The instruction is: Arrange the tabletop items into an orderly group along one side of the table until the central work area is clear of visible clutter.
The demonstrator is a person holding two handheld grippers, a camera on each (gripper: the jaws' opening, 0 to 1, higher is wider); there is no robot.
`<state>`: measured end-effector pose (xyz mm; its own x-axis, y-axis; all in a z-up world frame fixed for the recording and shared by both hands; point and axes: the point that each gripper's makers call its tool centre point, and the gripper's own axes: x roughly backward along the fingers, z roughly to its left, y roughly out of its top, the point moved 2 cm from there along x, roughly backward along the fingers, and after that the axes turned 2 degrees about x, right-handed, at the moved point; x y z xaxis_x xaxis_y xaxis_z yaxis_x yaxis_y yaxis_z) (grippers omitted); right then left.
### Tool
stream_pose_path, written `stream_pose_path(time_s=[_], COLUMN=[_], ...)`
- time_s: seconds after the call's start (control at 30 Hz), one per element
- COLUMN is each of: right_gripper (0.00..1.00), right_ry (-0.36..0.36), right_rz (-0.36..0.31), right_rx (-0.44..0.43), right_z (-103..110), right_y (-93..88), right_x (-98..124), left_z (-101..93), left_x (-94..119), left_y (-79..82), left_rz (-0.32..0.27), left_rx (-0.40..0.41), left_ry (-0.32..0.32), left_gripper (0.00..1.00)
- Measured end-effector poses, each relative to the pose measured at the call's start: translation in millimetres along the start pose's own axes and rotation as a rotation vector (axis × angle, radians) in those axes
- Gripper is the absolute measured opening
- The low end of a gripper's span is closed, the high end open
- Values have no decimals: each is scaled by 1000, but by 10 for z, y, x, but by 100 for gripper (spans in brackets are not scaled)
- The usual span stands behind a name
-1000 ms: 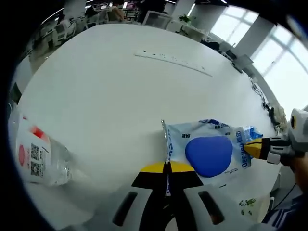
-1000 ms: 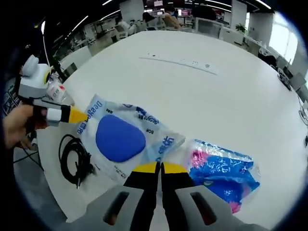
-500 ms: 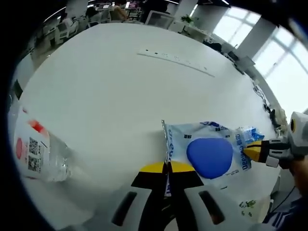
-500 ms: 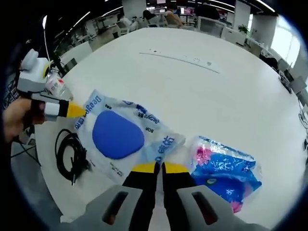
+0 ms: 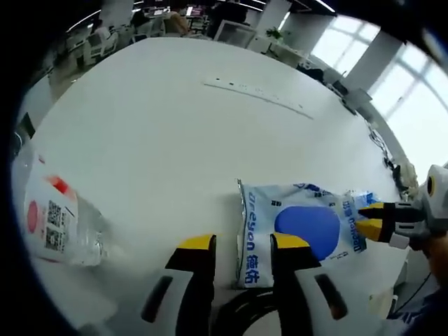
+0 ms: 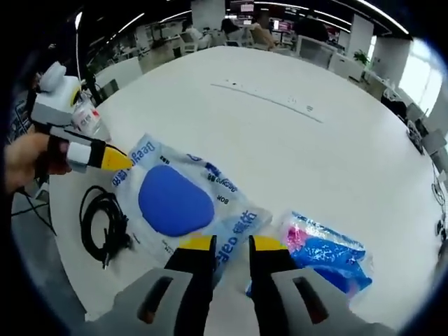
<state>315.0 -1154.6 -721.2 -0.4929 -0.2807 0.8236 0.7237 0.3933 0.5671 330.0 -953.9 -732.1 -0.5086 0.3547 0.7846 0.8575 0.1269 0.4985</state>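
Lying flat on the white table (image 5: 154,119), the clear plastic packet (image 5: 297,227) with the blue oval pad inside sits at the near edge, one short end between the parted yellow-tipped jaws of the left gripper (image 5: 241,245) and the opposite end between the parted jaws of the right gripper (image 6: 225,245); neither tool pinches it, so it looks set down rather than held, probably because this edge is where the group is being gathered. In the right gripper view the same packet (image 6: 185,203) rests just beside a coiled black cable (image 6: 105,227) on one side and a crinkled blue and pink bag (image 6: 325,255) on the other, whose contents cannot be read. A clear plastic bottle (image 5: 56,227) with a red and white label lies on its side near the table's rim in the left gripper view, well apart from the packet, and seems the remaining stray. The table's middle carries only a long pale strip (image 5: 255,91).
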Motion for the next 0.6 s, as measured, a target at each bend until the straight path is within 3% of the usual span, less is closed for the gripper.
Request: stream_pose_path(time_s=[0.1,0.33,0.6], right_gripper=[23,46,64], right_ry=[15,46,108], right_rz=[-33,-115,-207], right_rx=[2,11,-19], right_z=[35,112,240], right_y=[63,181,267], right_x=[33,114,307], left_z=[-33,-164,-212], left_x=[21,159,340], left_y=[2,23,-17], left_rz=[-3,-32,-43], left_rx=[20,28,-72], left_ry=[-22,-73,-103], left_gripper=[37,65,79])
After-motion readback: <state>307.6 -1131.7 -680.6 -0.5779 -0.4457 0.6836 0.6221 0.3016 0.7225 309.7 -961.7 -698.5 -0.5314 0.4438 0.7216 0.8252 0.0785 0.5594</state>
